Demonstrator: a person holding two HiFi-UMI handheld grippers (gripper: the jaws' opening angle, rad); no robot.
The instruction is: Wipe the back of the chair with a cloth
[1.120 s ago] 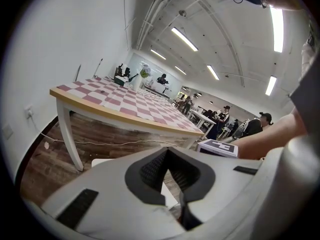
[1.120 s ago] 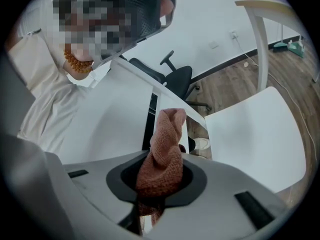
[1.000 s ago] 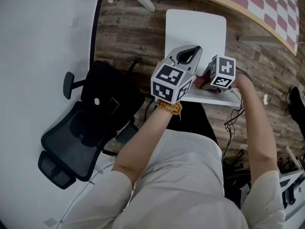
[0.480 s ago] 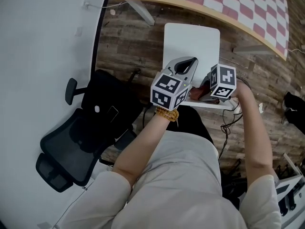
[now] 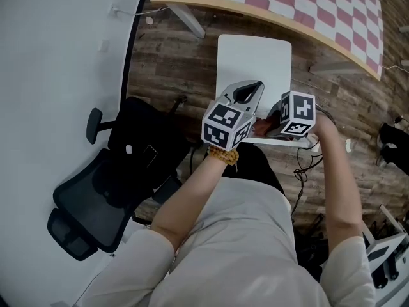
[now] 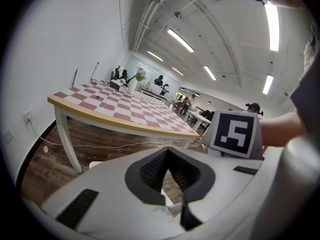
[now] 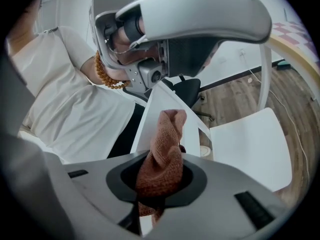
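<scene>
Right jaws: clenched on the rust-brown cloth (image 7: 162,154), which bunches up out of my right gripper (image 7: 157,184).
Cloth: at the top edge of the white chair (image 5: 252,59)'s back; I cannot tell whether it presses on it.
Left jaws: pressed together, nothing between them.
Left gripper (image 6: 170,176): held just beside the right one, over the chair's back.
Chair: its seat faces away from me, toward the chequered table (image 5: 307,5).
Around: a black office chair (image 5: 121,171) stands to my left by the white wall, on the wooden floor (image 5: 172,50).
</scene>
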